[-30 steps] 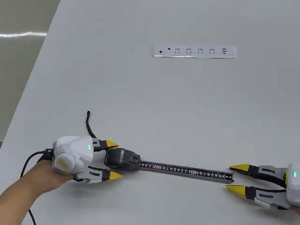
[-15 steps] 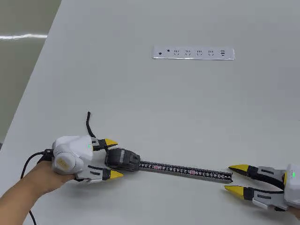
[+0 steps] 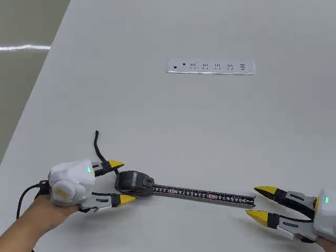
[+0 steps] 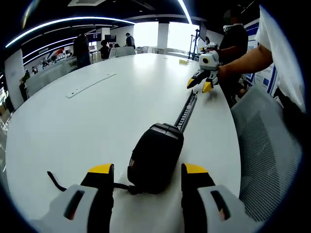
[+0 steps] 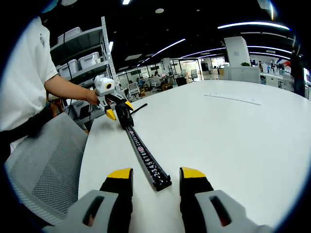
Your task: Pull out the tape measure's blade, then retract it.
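Observation:
The black tape measure case (image 3: 135, 183) lies on the white table, its rear end between the yellow tips of my left gripper (image 3: 122, 181), which is open. In the left gripper view the case (image 4: 155, 158) sits between the two fingers with gaps on both sides. The dark numbered blade (image 3: 202, 193) runs out to the right across the table. Its end hook lies just before my right gripper (image 3: 261, 202), open, tips either side of it. The right gripper view shows the blade (image 5: 143, 153) running to the case (image 5: 122, 112).
A white power strip (image 3: 211, 66) lies flat at the far middle of the table. The case's black strap (image 3: 98, 144) trails behind my left gripper. The table's left edge (image 3: 31, 110) drops to the floor. A grey mesh chair (image 5: 43, 160) stands by the near edge.
The head camera has tilted, so the picture has shifted a little. The case, the blade and both grippers hold the same places relative to each other.

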`<state>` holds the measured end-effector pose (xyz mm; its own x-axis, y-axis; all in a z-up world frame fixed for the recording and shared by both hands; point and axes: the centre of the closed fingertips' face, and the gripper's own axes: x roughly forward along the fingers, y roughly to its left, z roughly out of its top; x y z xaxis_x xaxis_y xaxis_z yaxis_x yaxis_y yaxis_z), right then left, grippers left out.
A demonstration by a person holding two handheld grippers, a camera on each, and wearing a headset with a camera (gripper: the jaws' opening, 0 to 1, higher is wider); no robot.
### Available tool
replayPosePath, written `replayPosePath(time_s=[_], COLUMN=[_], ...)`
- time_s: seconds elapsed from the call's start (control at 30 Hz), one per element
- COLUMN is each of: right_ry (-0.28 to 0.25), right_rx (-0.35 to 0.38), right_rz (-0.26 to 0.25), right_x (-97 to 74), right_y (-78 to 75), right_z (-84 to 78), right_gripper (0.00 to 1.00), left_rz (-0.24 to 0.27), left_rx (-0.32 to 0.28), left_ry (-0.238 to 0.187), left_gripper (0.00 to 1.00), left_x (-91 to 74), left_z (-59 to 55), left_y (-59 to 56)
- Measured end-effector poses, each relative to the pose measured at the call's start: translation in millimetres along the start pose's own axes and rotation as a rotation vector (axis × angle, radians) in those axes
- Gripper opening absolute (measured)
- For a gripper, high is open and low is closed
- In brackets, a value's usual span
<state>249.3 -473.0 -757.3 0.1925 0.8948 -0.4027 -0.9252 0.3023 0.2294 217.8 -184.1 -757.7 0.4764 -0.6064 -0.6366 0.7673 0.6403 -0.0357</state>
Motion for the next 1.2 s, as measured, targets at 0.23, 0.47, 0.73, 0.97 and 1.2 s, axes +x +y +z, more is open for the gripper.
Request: replayPosePath(time_s=[0.23, 0.47, 0.73, 0.97, 1.2], right_ry=[-0.005, -0.001, -0.001, -0.023, -0.021], right_rx=[0.017, 0.014, 0.019, 0.036, 0.038], right_rz=[-0.043, -0.095, -0.157, -0.188, -0.221], right_x=[-1.6, -3.0, -8.3, -14.2, -22.6], right_y=[2.2, 3.6, 3.3, 9.8, 13.3], right_z=[3.0, 9.4, 14.2, 20.3, 19.4], right_gripper=[0.39, 0.40, 0.40, 0.41, 0.43], left_rz=[0.034, 0.081, 0.140, 0.152, 0.184], left_rx=[-0.040, -0.098, -0.164, -0.197, -0.211], left_ry=[-0.026, -0.065, -0.093, -0.107, -0.114], left_gripper=[0.54, 0.55, 0.55, 0.59, 0.63], left_x=[-7.6, -15.7, -27.0, -34.7, -46.3], left_z=[0.4, 0.9, -3.9, -6.2, -9.5], left_y=[-0.4, 1.2, 3.1, -3.4, -6.2])
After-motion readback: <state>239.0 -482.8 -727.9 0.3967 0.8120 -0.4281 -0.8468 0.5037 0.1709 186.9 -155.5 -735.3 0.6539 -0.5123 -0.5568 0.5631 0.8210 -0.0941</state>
